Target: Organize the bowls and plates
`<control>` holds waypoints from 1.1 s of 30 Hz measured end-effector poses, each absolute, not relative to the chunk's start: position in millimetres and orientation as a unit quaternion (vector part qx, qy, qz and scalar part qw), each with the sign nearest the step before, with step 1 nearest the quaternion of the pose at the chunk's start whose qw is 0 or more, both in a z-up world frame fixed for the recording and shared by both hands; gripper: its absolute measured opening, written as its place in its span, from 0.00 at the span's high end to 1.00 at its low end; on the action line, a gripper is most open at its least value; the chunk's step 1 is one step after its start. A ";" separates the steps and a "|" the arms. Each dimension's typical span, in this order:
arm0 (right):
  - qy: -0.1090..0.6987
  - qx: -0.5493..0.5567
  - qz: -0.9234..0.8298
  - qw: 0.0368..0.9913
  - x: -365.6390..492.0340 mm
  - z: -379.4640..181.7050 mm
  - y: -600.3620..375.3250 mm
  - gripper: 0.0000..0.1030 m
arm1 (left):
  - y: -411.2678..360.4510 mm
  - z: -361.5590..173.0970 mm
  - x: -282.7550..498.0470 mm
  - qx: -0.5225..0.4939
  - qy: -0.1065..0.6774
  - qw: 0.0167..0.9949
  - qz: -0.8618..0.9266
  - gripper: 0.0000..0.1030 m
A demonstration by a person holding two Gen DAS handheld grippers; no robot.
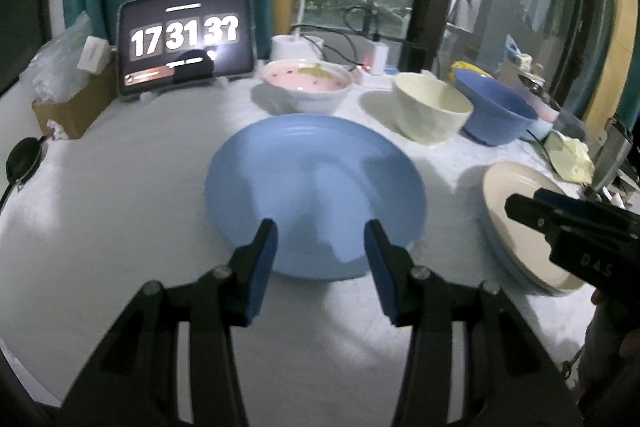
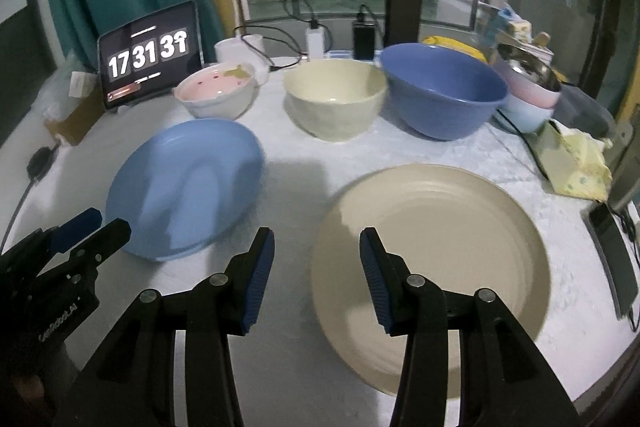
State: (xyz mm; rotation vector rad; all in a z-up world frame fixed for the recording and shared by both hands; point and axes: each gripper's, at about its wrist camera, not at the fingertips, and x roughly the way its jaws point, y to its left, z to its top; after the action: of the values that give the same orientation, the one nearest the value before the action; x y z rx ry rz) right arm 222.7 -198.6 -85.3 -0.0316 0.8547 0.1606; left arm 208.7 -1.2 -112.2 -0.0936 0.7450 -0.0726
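A blue plate (image 1: 312, 187) (image 2: 188, 187) lies on the white table. My left gripper (image 1: 320, 239) is open and empty, its tips over the plate's near rim. A cream plate (image 2: 436, 259) (image 1: 516, 223) lies to the right. My right gripper (image 2: 316, 247) is open and empty, at the cream plate's left rim. Behind stand a pink-lined bowl (image 1: 306, 83) (image 2: 218, 95), a cream bowl (image 1: 432, 111) (image 2: 334, 99) and a big blue bowl (image 1: 494, 111) (image 2: 444, 87).
A tablet showing a clock (image 1: 186, 37) (image 2: 150, 53) stands at the back left by a cardboard box (image 1: 74, 107). Stacked small bowls (image 2: 528, 99), a yellow cloth (image 2: 580, 167) and a phone (image 2: 612, 247) sit at the right. Cables and chargers (image 2: 316, 39) lie at the back.
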 end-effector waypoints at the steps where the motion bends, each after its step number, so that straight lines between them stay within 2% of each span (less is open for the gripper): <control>1: 0.415 -0.017 0.080 0.906 224.7 -86.0 -195.3 0.54 | 2.1 -112.5 209.6 -0.047 0.364 0.930 -0.032 0.55; 16: 0.433 -0.033 0.107 0.894 261.1 -103.6 -154.2 0.54 | 48.8 -126.2 235.4 -0.062 0.370 0.927 0.009 0.55; 33: 0.467 -0.027 0.114 0.877 294.9 -131.7 -141.1 0.55 | 58.1 -147.1 271.4 -0.046 0.398 0.915 0.041 0.55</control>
State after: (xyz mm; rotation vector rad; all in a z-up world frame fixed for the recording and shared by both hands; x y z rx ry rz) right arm 294.9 -141.1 -131.7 -0.0573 0.9734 0.2377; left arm 271.4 58.1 -147.1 -0.0943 0.8190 0.0842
